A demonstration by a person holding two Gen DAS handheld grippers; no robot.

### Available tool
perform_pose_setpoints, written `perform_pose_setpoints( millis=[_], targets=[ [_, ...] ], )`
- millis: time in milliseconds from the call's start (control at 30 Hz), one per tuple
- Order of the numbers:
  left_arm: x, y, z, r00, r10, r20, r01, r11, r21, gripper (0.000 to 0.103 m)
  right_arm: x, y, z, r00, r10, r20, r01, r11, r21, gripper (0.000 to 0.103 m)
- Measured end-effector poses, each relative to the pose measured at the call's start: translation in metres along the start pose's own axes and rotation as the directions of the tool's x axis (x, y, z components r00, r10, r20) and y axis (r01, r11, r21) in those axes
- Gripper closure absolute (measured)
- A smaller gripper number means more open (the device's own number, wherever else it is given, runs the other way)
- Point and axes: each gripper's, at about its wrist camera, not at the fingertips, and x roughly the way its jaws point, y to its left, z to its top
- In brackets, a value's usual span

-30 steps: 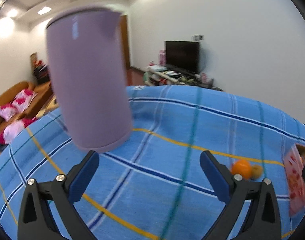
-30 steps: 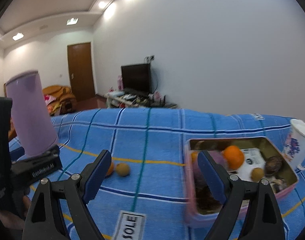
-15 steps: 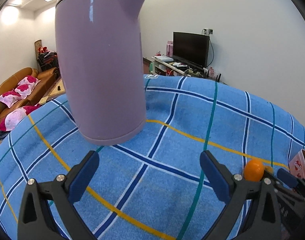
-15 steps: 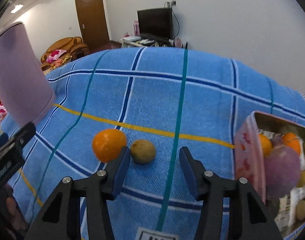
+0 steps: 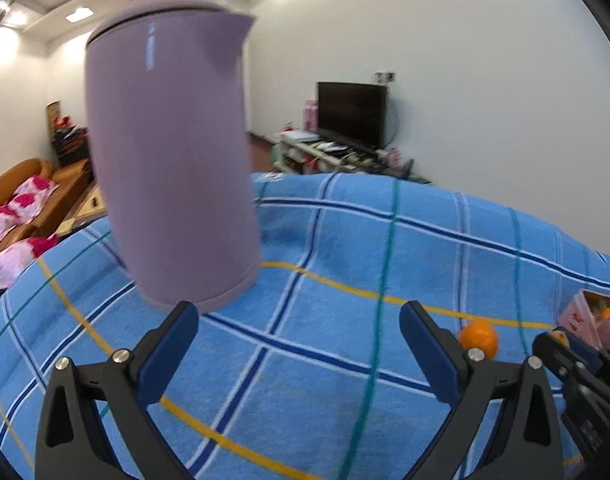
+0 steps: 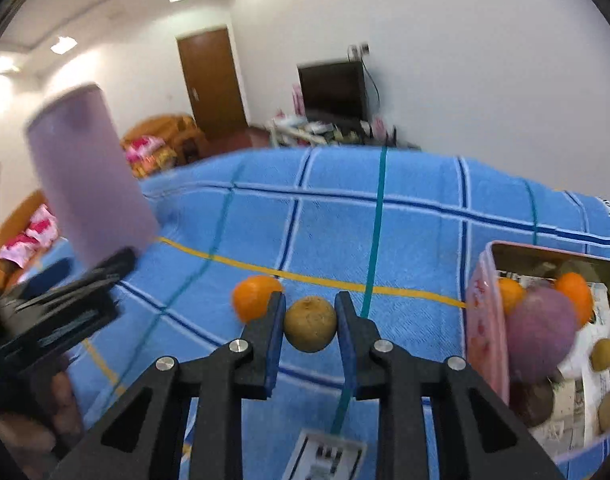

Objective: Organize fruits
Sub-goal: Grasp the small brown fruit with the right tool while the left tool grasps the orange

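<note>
Right wrist view: right gripper [image 6: 309,322] pinches a small round brown-green fruit [image 6: 310,329] between its blue-padded fingers [image 6: 274,336] on a blue plaid tablecloth [image 6: 345,224].

Just left of the gripped fruit, a round orange [image 6: 254,297] lies on the cloth, touching the left finger. To the right stands an open pink rectangular tin [image 6: 485,320] holding oranges, a purple round fruit [image 6: 539,336] and small brown fruits on printed paper. In the left wrist view, the left gripper [image 5: 299,344] hovers with its fingers spread wide and empty over the cloth, a tall lilac kettle [image 5: 173,160] standing beyond its left finger. A television [image 5: 351,114] sits against the white far wall.
</note>
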Motion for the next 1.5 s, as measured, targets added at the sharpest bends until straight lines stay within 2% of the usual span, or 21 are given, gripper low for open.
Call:
perform_pose_setpoints(
  millis=[100, 167, 233, 300, 367, 467, 533, 600, 733, 767, 800, 833, 900, 1000, 1100, 1200, 1267, 1367, 1500],
  targets=[
    [-0.002, -0.009, -0.001, 0.998, -0.064, 0.003, 0.064, 0.997, 0.035, 0.002, -0.026, -0.003, -0.009, 0.997, 0.031, 0.074, -0.031, 1.0, -0.005, 0.076],
    [-0.006, -0.015, -0.001, 0.996, -0.093, 0.01, 0.093, 0.995, 0.048, 0.002, -0.038, -0.007, -0.013, 0.995, 0.024, 0.102, -0.024, 1.0, 0.002, 0.076],
    [-0.008, -0.022, -0.002, 0.994, -0.112, 0.004, 0.112, 0.992, 0.064, 0.007, -0.046, -0.01, -0.016, 0.992, 0.01, 0.122, -0.012, 1.0, 0.011, 0.076],
    [-0.006, -0.035, -0.003, 0.987, -0.153, -0.044, 0.157, 0.984, 0.09, 0.012, -0.052, -0.013, -0.017, 0.989, -0.033, 0.147, 0.029, 0.999, 0.027, 0.076],
    [-0.001, -0.05, -0.002, 0.976, -0.191, -0.103, 0.202, 0.973, 0.112, 0.012, -0.057, -0.016, -0.019, 0.985, -0.046, 0.164, 0.039, 0.998, 0.047, 0.076],
    [0.005, -0.075, 0.003, 0.966, -0.213, -0.148, 0.236, 0.958, 0.16, 0.012, -0.062, -0.024, -0.017, 0.981, -0.063, 0.182, 0.052, 0.997, 0.063, 0.076],
    [0.011, -0.091, 0.006, 0.968, -0.2, -0.152, 0.228, 0.952, 0.202, 0.018, -0.062, -0.025, -0.018, 0.981, -0.063, 0.186, 0.049, 0.996, 0.079, 0.076],
    [0.023, -0.108, 0.007, 0.963, -0.195, -0.187, 0.235, 0.945, 0.226, 0.024, -0.065, -0.027, -0.018, 0.98, -0.063, 0.19, 0.048, 0.995, 0.084, 0.076],
    [0.053, -0.125, -0.001, 0.93, -0.205, -0.306, 0.275, 0.939, 0.205, 0.044, -0.069, -0.028, -0.016, 0.979, -0.059, 0.196, 0.044, 0.996, 0.081, 0.076],
    [0.059, -0.127, -0.001, 0.92, -0.205, -0.334, 0.281, 0.939, 0.197, 0.045, -0.067, -0.027, -0.016, 0.979, -0.06, 0.195, 0.046, 0.996, 0.076, 0.076],
    [0.057, -0.125, 0.001, 0.924, -0.215, -0.318, 0.282, 0.941, 0.185, 0.058, -0.067, -0.026, -0.016, 0.979, -0.061, 0.194, 0.048, 0.996, 0.07, 0.076],
    [0.058, -0.124, 0.003, 0.922, -0.219, -0.321, 0.285, 0.942, 0.177, 0.065, -0.066, -0.024, -0.017, 0.979, -0.062, 0.193, 0.05, 0.997, 0.065, 0.076],
    [0.057, -0.121, 0.005, 0.919, -0.227, -0.322, 0.29, 0.943, 0.161, 0.065, -0.064, -0.023, -0.019, 0.98, -0.063, 0.187, 0.053, 0.997, 0.056, 0.076],
    [0.049, -0.113, 0.007, 0.933, -0.22, -0.283, 0.267, 0.953, 0.141, 0.066, -0.064, -0.021, -0.02, 0.979, -0.069, 0.191, 0.06, 0.997, 0.051, 0.076],
    [0.026, -0.101, 0.01, 0.967, -0.194, -0.166, 0.217, 0.967, 0.137, 0.066, -0.067, -0.017, -0.021, 0.974, -0.083, 0.211, 0.077, 0.996, 0.035, 0.076],
    [-0.002, -0.091, 0.008, 0.989, -0.142, -0.043, 0.147, 0.977, 0.154, 0.066, -0.068, -0.01, -0.023, 0.969, -0.099, 0.225, 0.099, 0.995, 0.012, 0.076],
    [-0.021, -0.085, 0.005, 0.993, -0.118, 0.027, 0.113, 0.982, 0.154, 0.066, -0.069, -0.007, -0.023, 0.966, -0.105, 0.235, 0.108, 0.994, 0.001, 0.076],
    [-0.036, -0.083, 0.005, 0.992, -0.082, 0.091, 0.067, 0.984, 0.163, 0.066, -0.071, -0.001, -0.025, 0.961, -0.115, 0.25, 0.125, 0.992, -0.022, 0.076],
    [-0.047, -0.081, 0.001, 0.991, -0.082, 0.109, 0.063, 0.984, 0.167, 0.066, -0.074, 0.005, -0.027, 0.957, -0.123, 0.263, 0.139, 0.989, -0.046, 0.076]
  ],
)
